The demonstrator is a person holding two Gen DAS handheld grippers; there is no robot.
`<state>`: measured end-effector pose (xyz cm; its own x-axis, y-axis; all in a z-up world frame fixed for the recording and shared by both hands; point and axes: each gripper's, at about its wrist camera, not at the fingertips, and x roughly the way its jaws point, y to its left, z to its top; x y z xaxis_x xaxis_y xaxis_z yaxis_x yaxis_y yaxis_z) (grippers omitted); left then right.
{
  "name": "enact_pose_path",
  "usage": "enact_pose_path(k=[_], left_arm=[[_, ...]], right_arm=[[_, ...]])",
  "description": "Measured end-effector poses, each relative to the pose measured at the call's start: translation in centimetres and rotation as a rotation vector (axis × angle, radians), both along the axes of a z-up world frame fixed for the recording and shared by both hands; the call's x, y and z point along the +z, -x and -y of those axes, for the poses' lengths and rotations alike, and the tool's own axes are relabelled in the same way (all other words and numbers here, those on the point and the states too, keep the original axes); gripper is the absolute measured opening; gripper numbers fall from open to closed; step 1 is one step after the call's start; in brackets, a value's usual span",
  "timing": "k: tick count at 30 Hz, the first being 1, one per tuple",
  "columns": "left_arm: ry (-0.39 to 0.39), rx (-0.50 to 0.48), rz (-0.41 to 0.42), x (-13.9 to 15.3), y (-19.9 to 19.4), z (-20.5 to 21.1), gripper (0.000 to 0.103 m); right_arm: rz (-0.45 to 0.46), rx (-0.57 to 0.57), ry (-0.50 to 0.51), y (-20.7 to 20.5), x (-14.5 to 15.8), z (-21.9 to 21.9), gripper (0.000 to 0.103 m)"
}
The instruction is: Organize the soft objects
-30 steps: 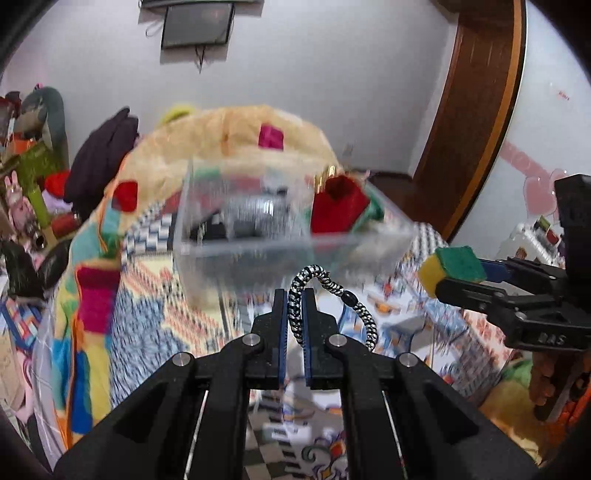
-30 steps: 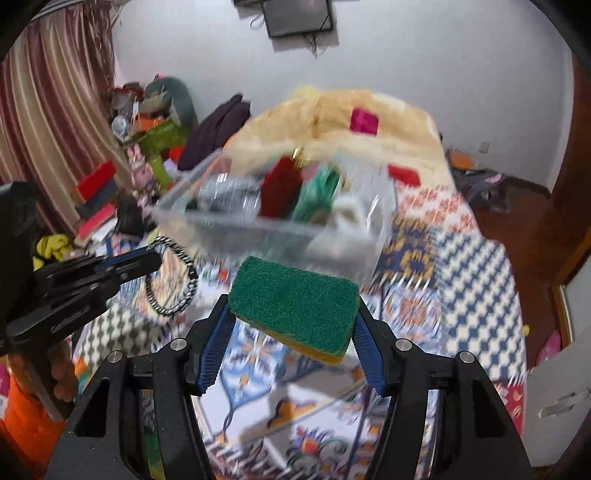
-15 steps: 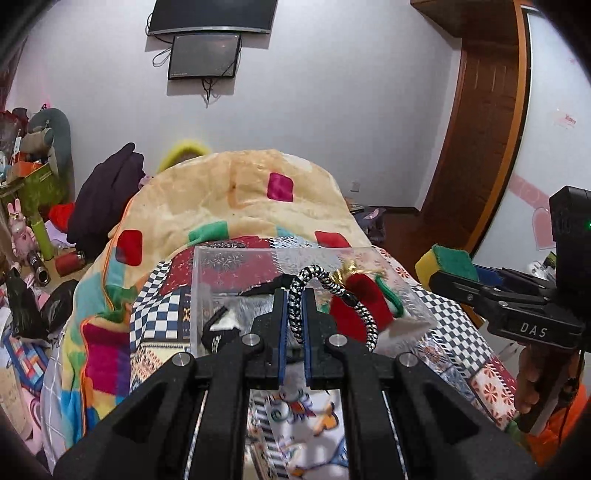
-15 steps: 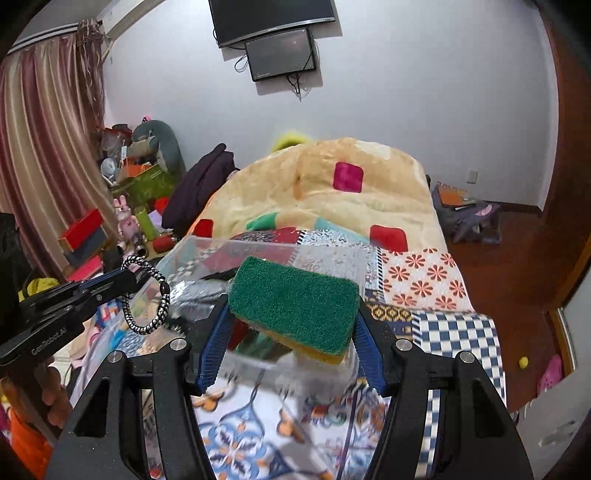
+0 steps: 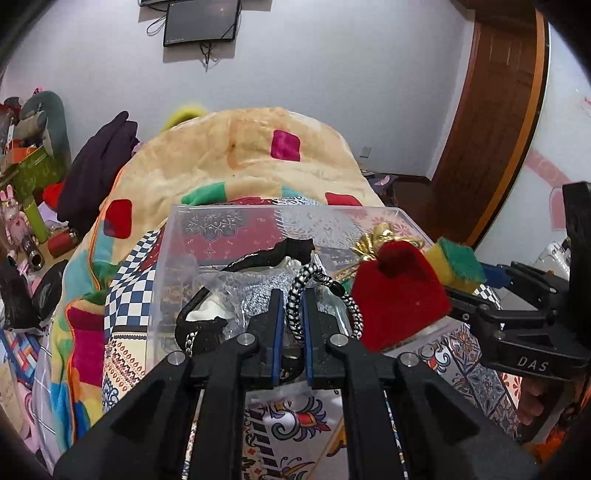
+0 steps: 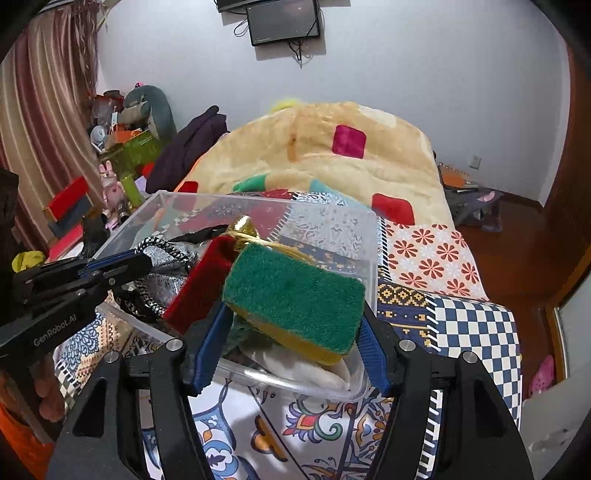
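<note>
Nearest: left gripper [image 5: 293, 325], fingers pinched nearly closed on a black-and-white braided cord loop [image 5: 321, 295]; loop sticks up and curls to 2 o'clock of the fingertips. Right gripper [image 6: 295, 332], fingers spread wide, clamping a green-and-yellow sponge [image 6: 295, 295] by its ends, green side up, tilted slightly.

Just past both: clear plastic bin [image 5: 221, 214] on the patterned bed cover [image 6: 476, 328]. Both held items hang over the bin's near edge, cord toward its middle, sponge at its right half. Already inside: red velvet pouch [image 5: 399, 295] with a gold bow [image 5: 380, 236], leaning at the sponge's 10 o'clock; grey knit bundle in plastic wrap [image 5: 251, 291]; black strap [image 5: 266, 254]; something white at the near bottom, can't tell what.

Step in hand, as I judge it: drop both into the bin. To do it well:
- Carry the cord further in before opening, since it's just over the near wall and the loop's tail could catch on the rim or the pouch.
- Lower the sponge to the free spot at 3 o'clock of the pouch, don't crush the bow.
- Open the right fingers only a little more; the sponge is springy and may pop sideways.
- Keep the two grippers apart; they're close at the pouch.

Farther: tan blanket [image 6: 332, 155] with colored squares heaped behind the bin, dark clothing [image 5: 99, 166] at 10 o'clock, wall screen [image 6: 282, 20] at 12.
</note>
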<state>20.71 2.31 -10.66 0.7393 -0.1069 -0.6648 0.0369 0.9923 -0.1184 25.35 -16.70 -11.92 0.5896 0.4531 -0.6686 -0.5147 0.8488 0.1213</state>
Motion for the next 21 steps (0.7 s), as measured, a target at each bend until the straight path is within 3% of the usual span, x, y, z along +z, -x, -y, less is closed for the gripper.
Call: enact_pose_path(k=[2,4,7,13,21], left_arm=[[-0.008,-0.004,0.010,0.4,0.4,0.1,0.016],[-0.013,-0.003,0.029,1.2,1.1,0.2,0.031],[-0.022,0.011,0.070,2.5,2.3,0.1,0.045],[-0.019,0.008,0.151,5.5,5.1,0.2,0.053],[0.010,0.010,0.253,9.1,8.9,0.4,0.056]], right_arm=[[0.006,0.000,0.007,0.3,0.3,0.1,0.069],[0.019,-0.002,0.007,0.4,0.7,0.1,0.074],[0.047,-0.008,0.002,0.8,1.7,0.5,0.081],[0.106,-0.008,-0.042,2.4,4.4,1.9,0.081],[0.186,-0.024,-0.111,5.5,8.0,4.0,0.082]])
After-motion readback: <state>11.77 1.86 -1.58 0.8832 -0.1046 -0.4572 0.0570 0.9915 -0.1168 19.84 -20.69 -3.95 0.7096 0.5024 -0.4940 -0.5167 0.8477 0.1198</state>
